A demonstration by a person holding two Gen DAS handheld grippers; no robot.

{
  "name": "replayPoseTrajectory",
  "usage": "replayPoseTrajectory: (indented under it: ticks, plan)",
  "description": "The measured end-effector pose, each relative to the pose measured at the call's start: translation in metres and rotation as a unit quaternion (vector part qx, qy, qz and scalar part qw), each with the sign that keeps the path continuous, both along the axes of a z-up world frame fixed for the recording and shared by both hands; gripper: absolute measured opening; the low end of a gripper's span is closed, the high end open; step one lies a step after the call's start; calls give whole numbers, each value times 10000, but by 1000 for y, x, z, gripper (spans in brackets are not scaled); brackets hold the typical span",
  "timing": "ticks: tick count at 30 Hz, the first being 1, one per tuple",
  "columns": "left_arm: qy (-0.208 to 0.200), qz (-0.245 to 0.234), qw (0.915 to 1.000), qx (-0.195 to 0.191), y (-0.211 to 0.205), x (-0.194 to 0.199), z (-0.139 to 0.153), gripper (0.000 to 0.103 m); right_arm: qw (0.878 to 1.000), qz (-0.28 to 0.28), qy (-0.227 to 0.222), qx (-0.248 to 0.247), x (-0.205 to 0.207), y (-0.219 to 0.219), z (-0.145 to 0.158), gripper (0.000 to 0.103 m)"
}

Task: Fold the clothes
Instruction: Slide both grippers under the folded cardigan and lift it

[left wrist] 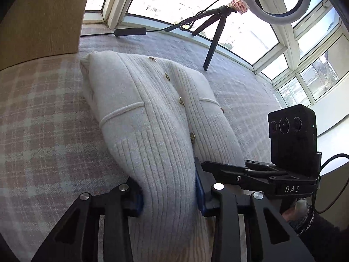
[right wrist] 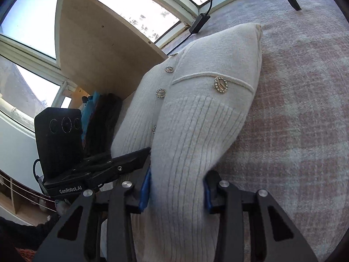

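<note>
Cream ribbed knit, a buttoned cardigan (left wrist: 139, 100), lies folded on the pink plaid blanket (left wrist: 39, 118) by the window; I have my left gripper (left wrist: 169, 193) clamped on its near hem, blue pads (left wrist: 199, 188) pressing the fabric; my right gripper (right wrist: 176, 191) grips the same hem beside it; gold buttons (right wrist: 220, 84) run up the placket; a tripod (left wrist: 212, 32) stands beyond.

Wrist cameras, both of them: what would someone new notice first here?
A cream ribbed cardigan with gold buttons fills both views, stretched from the plaid bedcover into the left gripper and right gripper, both clamped on it. Behind it, a ring light stands by bright windows.
</note>
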State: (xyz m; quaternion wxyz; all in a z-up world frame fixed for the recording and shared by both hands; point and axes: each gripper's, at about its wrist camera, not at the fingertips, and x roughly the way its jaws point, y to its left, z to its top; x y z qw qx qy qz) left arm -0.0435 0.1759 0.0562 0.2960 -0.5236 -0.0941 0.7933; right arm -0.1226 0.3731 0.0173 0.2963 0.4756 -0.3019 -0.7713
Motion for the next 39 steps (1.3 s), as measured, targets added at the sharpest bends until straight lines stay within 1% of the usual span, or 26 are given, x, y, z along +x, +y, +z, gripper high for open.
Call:
replayPoseTrajectory:
  ticks: [2,4,9,13,16,20,23,28,30,33,36,39]
  plan:
    - [54,1,9999,126,-2,3,14,33,9997,-15,89,-216,2,0,9,35]
    - [24,53,9996,267,-11,10,27,33,9991,13,171,-388,8,1,20,35]
    - [344,242,9983,401,-26,42,64,34,9974,172,451,-541,31,-10,54,35]
    - [611,459,9958,498,-49,71,93,34,9943,419,730,-655,47,-36,83,35]
    - [837,630,9934,474,-73,91,114,35,9914,667,912,-656,56,-60,104,35]
    - [1129,824,9886,558,-115,107,139,35,9865,930,1201,-608,65,-101,136,35]
    - [1430,970,9836,513,-156,117,161,35,9821,1078,1433,-570,68,-141,160,35]
    - [1931,1121,9738,422,-248,128,197,35,9713,1279,1938,-522,67,-231,200,35]
    - [2078,1207,9702,325,-288,128,210,35,9680,1309,2063,-579,63,-272,212,35]
    - [2287,1270,9652,76,-347,121,227,35,9619,1398,2270,-601,54,-334,228,35]
    - [2337,1371,9626,-7,-401,107,235,35,9578,1439,2405,-633,44,-391,239,35]
    - [2371,1421,9610,-95,-435,89,234,35,9565,1470,2434,-645,29,-436,243,34]
